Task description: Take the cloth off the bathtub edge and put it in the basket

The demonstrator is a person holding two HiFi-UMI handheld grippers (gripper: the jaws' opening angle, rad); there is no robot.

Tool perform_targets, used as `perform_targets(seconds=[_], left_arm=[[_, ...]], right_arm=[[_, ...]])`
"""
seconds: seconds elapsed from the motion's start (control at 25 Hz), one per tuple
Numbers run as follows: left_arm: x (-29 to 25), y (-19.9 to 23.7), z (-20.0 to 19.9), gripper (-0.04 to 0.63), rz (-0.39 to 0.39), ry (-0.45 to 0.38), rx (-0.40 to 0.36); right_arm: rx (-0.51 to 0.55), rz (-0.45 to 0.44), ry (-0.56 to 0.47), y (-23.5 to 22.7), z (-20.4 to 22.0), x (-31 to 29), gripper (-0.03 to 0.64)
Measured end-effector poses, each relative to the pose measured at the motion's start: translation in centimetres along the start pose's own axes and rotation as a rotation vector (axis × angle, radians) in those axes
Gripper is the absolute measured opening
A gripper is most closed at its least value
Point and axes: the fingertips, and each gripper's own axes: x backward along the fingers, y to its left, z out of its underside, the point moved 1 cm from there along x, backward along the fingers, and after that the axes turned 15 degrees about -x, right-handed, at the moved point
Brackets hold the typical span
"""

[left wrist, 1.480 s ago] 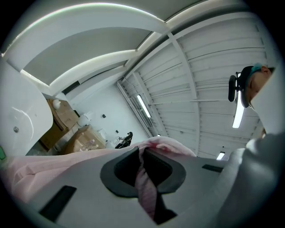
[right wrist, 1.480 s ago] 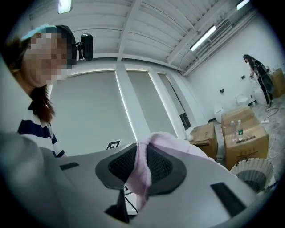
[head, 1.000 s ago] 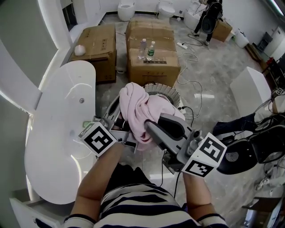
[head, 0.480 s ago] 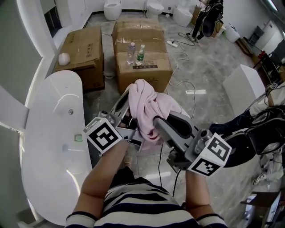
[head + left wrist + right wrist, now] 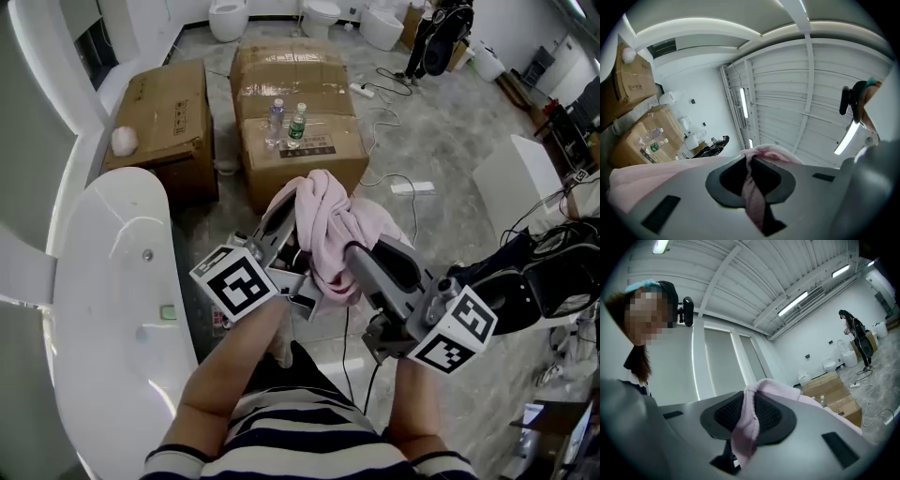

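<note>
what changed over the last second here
The left tongs and right tongs carried the pink cloth together away from the bathtub, a little nearer the cardboard boxes. Nothing was taken or let go. Both tongs stay shut on the cloth, which is bunched between them as before.

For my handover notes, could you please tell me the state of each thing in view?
cloth: bunched, held up in the air, off the bathtub.
left gripper: shut on the cloth.
right gripper: shut on the cloth.
bathtub: no cloth on it.
boxes: taped shut.
bottles: upright, capped, on a box.
</note>
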Motion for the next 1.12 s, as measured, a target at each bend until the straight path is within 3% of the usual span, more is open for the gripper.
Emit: perform_targets(seconds=[0.32, 0.56, 0.92, 1.12], left_arm=[[-5.1, 5.8, 2.2, 0.04, -0.017, 0.056, 0.062], [-7.5, 8.2, 4.8, 0.04, -0.027, 0.104, 0.05], [-10.0, 13.4, 10.5, 0.04, -0.068, 0.132, 0.04], [-8.8, 17.1, 14.4, 0.04, -0.147, 0.161, 0.062]], right_arm=[[-0.057, 0.107, -0.016, -6.6, -1.9, -3.1, 0.091], [-0.122, 0.113, -0.008, -11.3, -2.3, -3.3, 0.091], [-0.207, 0.102, 0.133, -19.8, -1.0, -3.7, 0.092], [-0.275, 0.106, 0.207, -24.2, 1.8, -4.3, 0.092]])
